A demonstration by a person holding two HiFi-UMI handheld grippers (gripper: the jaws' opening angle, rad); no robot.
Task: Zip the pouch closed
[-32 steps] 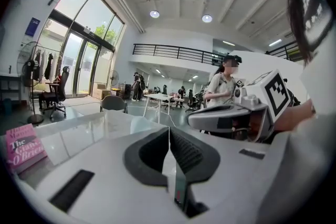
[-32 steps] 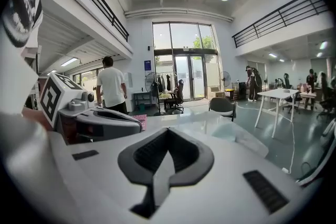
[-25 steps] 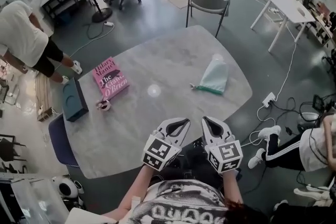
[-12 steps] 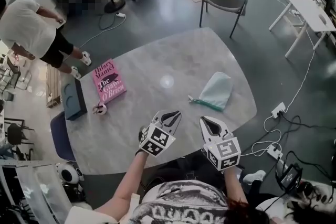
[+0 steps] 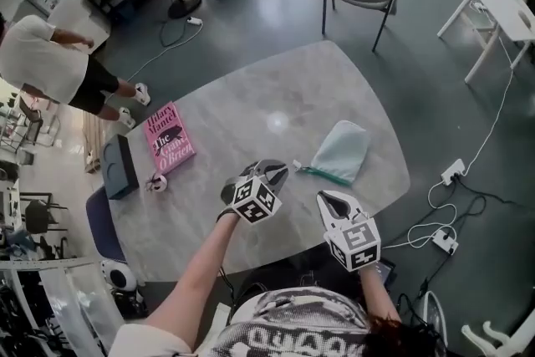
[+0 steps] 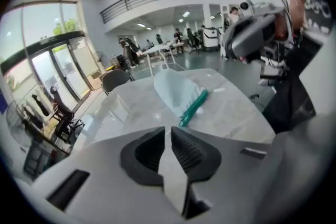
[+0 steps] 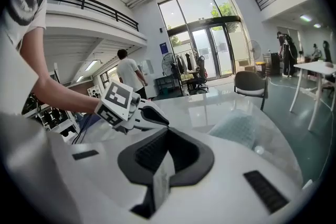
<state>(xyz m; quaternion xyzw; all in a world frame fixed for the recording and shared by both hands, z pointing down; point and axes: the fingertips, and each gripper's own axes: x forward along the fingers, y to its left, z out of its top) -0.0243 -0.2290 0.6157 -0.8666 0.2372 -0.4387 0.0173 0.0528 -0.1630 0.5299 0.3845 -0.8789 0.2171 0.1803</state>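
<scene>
Right gripper point(image 5: 327, 198) shut, empty. Left gripper point(image 5: 277, 169) jaws cracking open, nothing between, near pouch point(image 5: 341, 150), which lies flat on table point(image 5: 209, 217). I'd pin the fabric beside green zipper point(image 5: 323, 173), pinch the pull, drag straight along.

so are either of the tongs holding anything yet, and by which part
Nothing is held. The left tongs are just opening with nothing between them, the right tongs are shut and empty, and the pouch lies untouched on the table.
</scene>
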